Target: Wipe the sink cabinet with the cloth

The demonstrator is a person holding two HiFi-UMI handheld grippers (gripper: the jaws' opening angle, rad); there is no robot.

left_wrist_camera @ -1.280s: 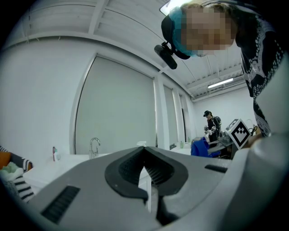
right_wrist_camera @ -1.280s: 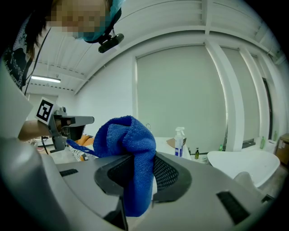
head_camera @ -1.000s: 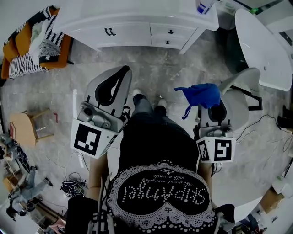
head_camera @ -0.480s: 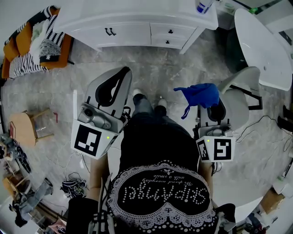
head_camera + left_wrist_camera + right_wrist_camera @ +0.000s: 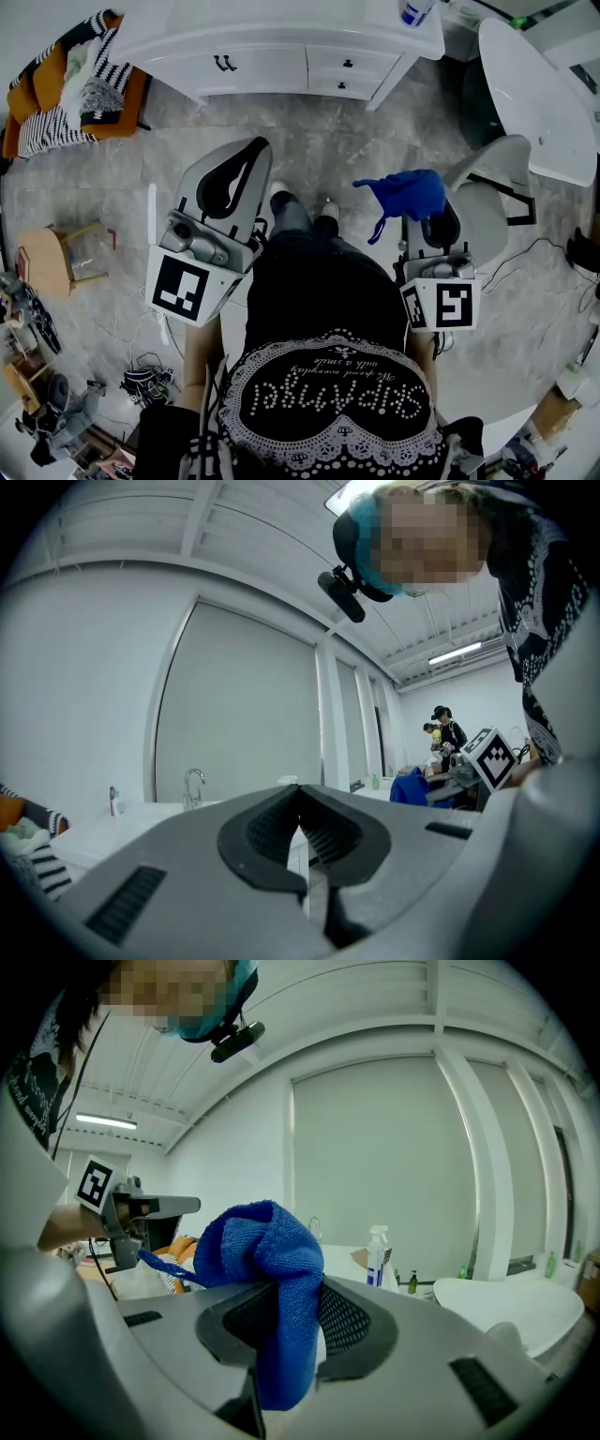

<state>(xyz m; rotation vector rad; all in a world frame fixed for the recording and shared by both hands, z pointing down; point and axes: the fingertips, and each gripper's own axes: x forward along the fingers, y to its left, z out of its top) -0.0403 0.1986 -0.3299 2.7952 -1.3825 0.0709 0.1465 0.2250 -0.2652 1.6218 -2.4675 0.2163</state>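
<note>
Head view looks down on the white sink cabinet (image 5: 272, 56), whose long axis runs side to side across the top of the picture, with bare floor between it and both tools. The blue cloth (image 5: 410, 195) is not on the cabinet: it is bunched at the tip of the right gripper (image 5: 424, 214), short of the cabinet's front and roughly opposite its right end, where the small drawers are, with a loose tail hanging toward the person's feet. Right gripper view confirms the grasp, with both jaws clamped on a fold of the cloth (image 5: 267, 1251) that bulges up above them, and past it a spray bottle (image 5: 377, 1255) stands on the cabinet's top. The left gripper (image 5: 253, 152) points at the cabinet's middle, below the paired door handles; in its own view the jaws are pressed together with nothing between them, and the faucet (image 5: 194, 785) on the cabinet's top shows far beyond. Judged from this, the wipe has not begun. The right gripper is the one to carry the cloth straight forward to the cabinet, with strokes likely running along its length.
</note>
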